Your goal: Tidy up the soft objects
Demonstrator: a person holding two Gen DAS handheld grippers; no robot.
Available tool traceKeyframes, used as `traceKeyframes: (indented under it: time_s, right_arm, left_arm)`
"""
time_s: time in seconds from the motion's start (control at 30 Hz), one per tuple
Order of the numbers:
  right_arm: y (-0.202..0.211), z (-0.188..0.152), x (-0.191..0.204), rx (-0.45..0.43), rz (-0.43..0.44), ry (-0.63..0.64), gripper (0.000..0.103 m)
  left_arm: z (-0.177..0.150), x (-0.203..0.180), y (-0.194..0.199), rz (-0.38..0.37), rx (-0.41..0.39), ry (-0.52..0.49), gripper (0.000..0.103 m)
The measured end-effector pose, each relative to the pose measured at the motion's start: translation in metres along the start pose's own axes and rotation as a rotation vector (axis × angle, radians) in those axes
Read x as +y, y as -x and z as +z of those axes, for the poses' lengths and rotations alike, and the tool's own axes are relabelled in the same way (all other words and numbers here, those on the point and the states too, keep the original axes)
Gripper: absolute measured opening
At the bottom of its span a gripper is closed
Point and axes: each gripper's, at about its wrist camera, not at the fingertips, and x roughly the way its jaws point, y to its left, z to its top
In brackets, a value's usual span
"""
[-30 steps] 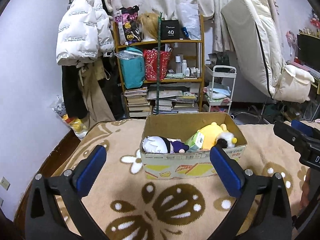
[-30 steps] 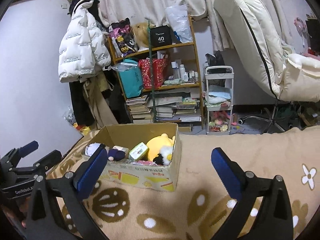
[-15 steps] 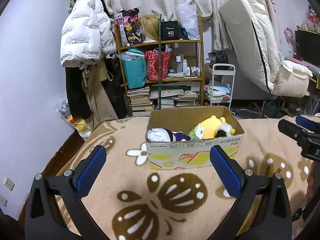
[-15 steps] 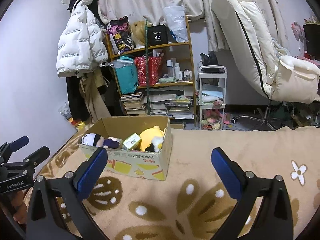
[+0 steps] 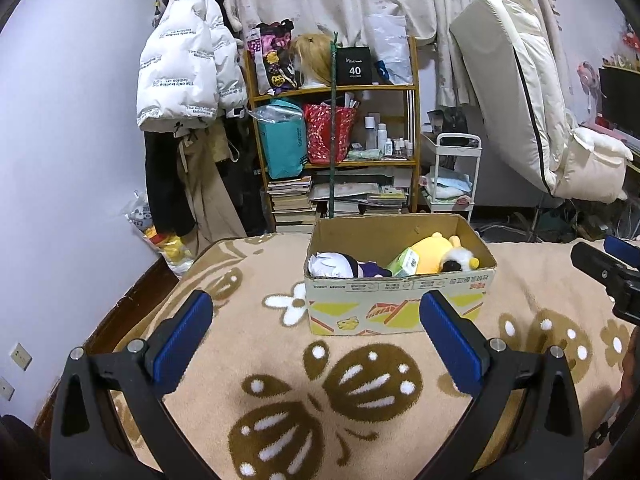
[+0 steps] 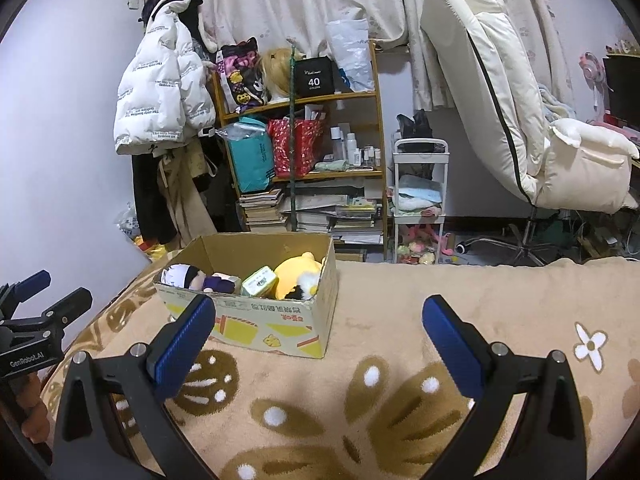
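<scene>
The cardboard box (image 5: 400,304) sits on the flower blanket (image 5: 280,360). A yellow plush toy (image 5: 432,254) and a doll (image 5: 340,264) lie inside. The left gripper (image 5: 316,336) and right gripper (image 6: 318,336) have wide-open, empty fingers.

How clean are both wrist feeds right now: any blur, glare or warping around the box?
Left wrist: sharp, evenly lit, cardboard box undistorted near centre; dark fisheye corners. Right wrist: equally sharp, no glare, box off-centre left, room edges bowed.
</scene>
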Motion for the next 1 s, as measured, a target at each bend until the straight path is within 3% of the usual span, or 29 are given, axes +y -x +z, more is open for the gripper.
traceKeyframes:
  time_s: [1.0]
  right_arm:
    - [-0.0009, 0.0007, -0.0055, -0.002, -0.008, -0.011, 0.103]
  left_arm:
    - [-0.0028, -0.0036, -0.0049, -0.009, 0.005, -0.011, 0.102]
